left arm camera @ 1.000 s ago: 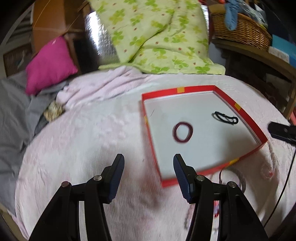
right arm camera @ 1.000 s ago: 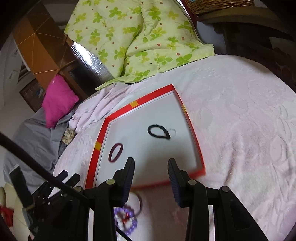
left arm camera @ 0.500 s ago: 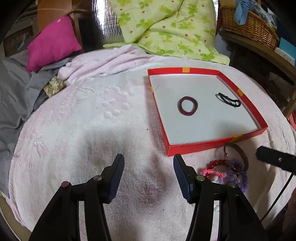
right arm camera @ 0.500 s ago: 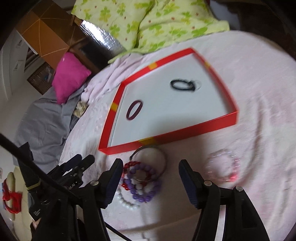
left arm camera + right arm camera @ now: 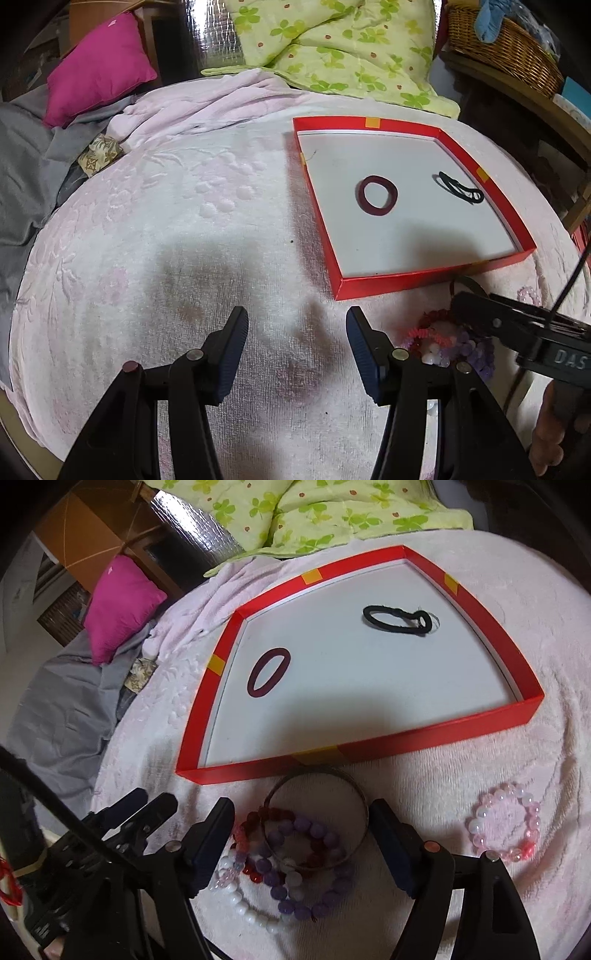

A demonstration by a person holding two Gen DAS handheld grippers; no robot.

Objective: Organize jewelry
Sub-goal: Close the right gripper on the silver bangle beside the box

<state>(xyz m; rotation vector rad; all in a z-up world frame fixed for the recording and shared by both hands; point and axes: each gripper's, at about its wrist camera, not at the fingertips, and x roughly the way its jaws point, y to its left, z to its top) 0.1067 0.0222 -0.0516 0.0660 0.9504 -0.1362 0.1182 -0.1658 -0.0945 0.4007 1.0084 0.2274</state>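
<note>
A red tray (image 5: 406, 738) with a white floor lies on the pink blanket. In it are a maroon ring (image 5: 253, 686) and a black hair tie (image 5: 391, 628). Just in front of the tray is a pile: a metal bangle (image 5: 365, 812) and purple (image 5: 295, 910), red (image 5: 255, 877) and white (image 5: 240, 904) bead bracelets. A pink bead bracelet (image 5: 476, 823) lies apart to the right. My right gripper (image 5: 302, 823) hovers over the pile, its jaws opening, with the bangle between them and untouched. My left gripper (image 5: 297, 332) is open over bare blanket, left of the tray (image 5: 391, 286).
A green clover quilt (image 5: 332, 48) lies behind the tray. A magenta pillow (image 5: 99, 81) and a grey sheet (image 5: 22, 177) are at the far left. A wicker basket (image 5: 506, 48) stands on a shelf at the back right. A small patterned pouch (image 5: 99, 157) lies by the blanket's edge.
My right gripper drew back from over the tray to the bracelet pile and its jaws spread wider. The left gripper tilted down a little, its jaws unchanged.
</note>
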